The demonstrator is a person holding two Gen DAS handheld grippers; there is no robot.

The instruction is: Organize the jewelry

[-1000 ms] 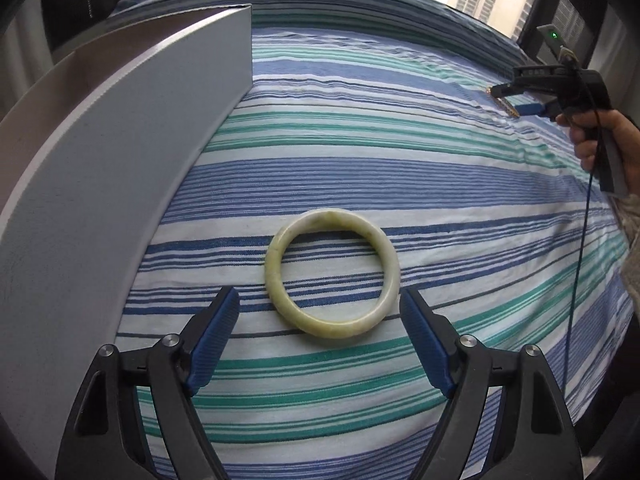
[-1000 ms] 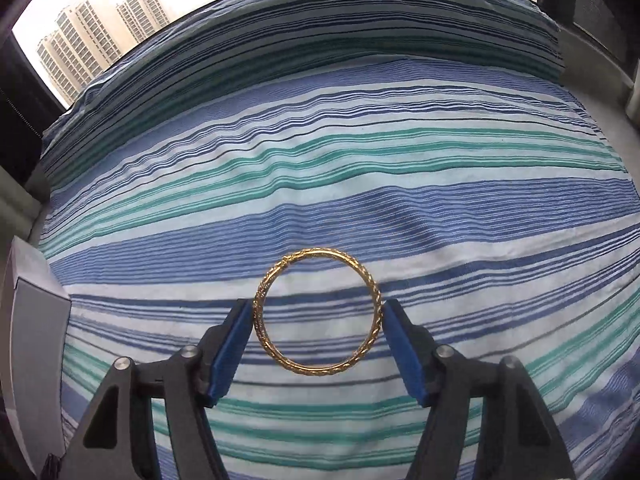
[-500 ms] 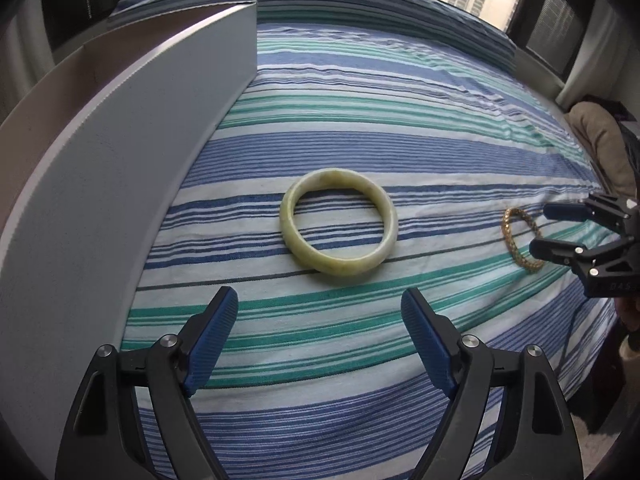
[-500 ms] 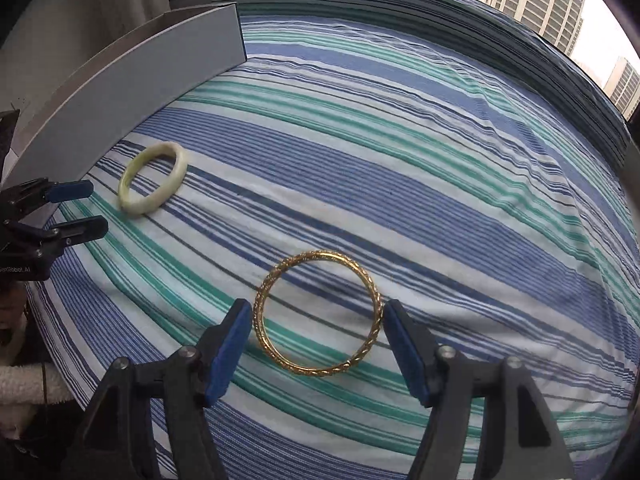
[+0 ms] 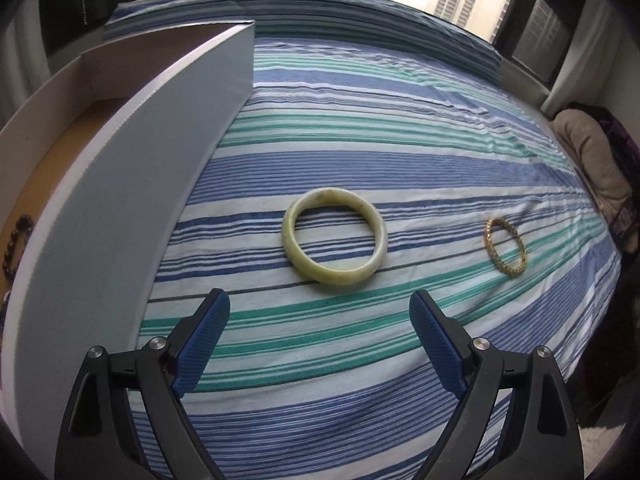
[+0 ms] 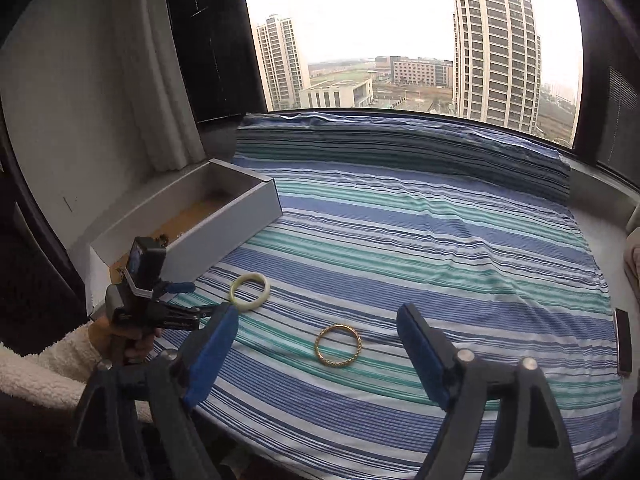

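Two bangles on my striped sheet (image 5: 360, 160): one jade bangle (image 5: 334, 240) and one gold bangle (image 5: 505, 246), both lying flat and well apart. One grey box (image 5: 132, 184) sits at nine o'clock of the jade bangle, near but not touching, with dark beads (image 5: 16, 240) inside. My left gripper (image 5: 319, 342) hangs at six o'clock of the jade, jaws spreading wider, nothing between them. My right gripper (image 6: 318, 354) is widening too, empty, the gold bangle (image 6: 338, 345) lying beyond its tips. Open sheet runs from twelve to three o'clock, out to the far edge by the window (image 6: 400, 40).
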